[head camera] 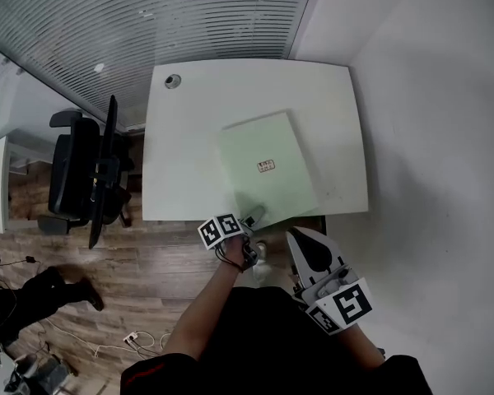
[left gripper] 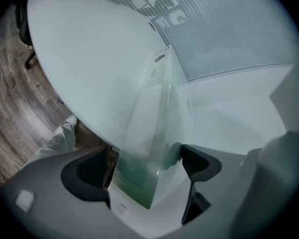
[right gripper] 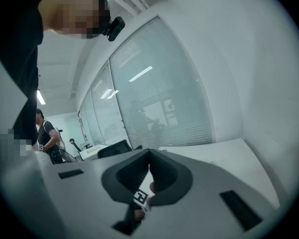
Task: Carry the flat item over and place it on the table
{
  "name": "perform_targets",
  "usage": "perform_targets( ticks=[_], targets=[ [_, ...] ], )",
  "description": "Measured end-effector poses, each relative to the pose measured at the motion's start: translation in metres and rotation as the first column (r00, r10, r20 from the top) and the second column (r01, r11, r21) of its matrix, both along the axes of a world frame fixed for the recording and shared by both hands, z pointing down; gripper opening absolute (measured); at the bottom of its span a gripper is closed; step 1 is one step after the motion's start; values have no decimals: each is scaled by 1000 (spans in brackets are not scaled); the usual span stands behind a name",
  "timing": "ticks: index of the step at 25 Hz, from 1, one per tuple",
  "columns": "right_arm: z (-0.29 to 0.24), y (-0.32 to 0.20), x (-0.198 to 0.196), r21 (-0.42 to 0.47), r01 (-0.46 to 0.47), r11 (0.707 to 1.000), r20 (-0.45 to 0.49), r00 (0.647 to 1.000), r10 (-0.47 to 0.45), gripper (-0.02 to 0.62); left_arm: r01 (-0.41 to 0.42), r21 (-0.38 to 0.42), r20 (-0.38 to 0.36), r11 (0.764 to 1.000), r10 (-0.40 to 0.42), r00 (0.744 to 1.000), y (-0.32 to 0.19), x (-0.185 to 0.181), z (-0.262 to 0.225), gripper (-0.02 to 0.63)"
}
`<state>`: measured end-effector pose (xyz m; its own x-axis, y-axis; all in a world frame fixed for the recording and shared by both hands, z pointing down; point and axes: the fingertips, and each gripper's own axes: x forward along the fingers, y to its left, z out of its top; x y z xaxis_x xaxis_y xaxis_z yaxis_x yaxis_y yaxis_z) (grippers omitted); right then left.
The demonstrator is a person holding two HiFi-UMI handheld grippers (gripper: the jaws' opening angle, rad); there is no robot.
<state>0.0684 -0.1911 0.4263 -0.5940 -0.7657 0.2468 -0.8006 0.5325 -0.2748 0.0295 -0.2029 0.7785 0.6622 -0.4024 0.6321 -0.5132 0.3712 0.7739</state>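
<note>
Left tongs (left gripper: 142, 158): spread wide, not squeezing anything; up at the near edge of the tabletop in the head view (head camera: 251, 219).
Right tongs (right gripper: 149, 156): tips pressed together, nothing pinched; held off the tabletop, just to the right of the left tongs (head camera: 295, 237).
Flat pale green sheet-like item (head camera: 263, 138): lying on the tabletop; near end poking in between the two pads of the left tongs (left gripper: 149, 118), the rest reaching away from them; apart from the right tongs.
Small red and white label (head camera: 266, 166): on top of the green item, about in its middle, further out than the left tongs.
White tabletop with round corners (head camera: 189, 122): under the green item, right in front of both tongs (left gripper: 89, 59).
Black office chair (head camera: 74, 171): on the floor, well off to the left of the left tongs, beside the tabletop.
Brown wood floor (head camera: 148, 262): down below the left tongs.
Glass wall with blinds (right gripper: 159, 93): past the far side of the tabletop, ahead of the right tongs.
</note>
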Motion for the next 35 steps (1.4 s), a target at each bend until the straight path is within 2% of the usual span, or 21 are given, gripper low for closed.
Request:
perform_targets(
  ticks=[8,14,17,28,35],
  targets=[
    [-6,-5,5,19,-11,1000,1,1000,11,0,-21,-55,39,998,23,999,-5,5,2,467],
    [-12,-6,7,35,-18,999,1,1000,18,0,-27,-135,103,990,41,994,-6,5,0,482],
    [-17,-5,8,50,-18,999,4,1000,17,0,-25,-140,144,990,46,989,-6,4,-3,482],
    [-24,14,6,75,16,997,13,1000,-17,0,-45,2,233,999,43,972,0,-13,-31,477],
    [-26,31,9,87,29,996,7,1000,-30,0,-116,144,306,983,68,950,3,-16,-72,469]
  ],
)
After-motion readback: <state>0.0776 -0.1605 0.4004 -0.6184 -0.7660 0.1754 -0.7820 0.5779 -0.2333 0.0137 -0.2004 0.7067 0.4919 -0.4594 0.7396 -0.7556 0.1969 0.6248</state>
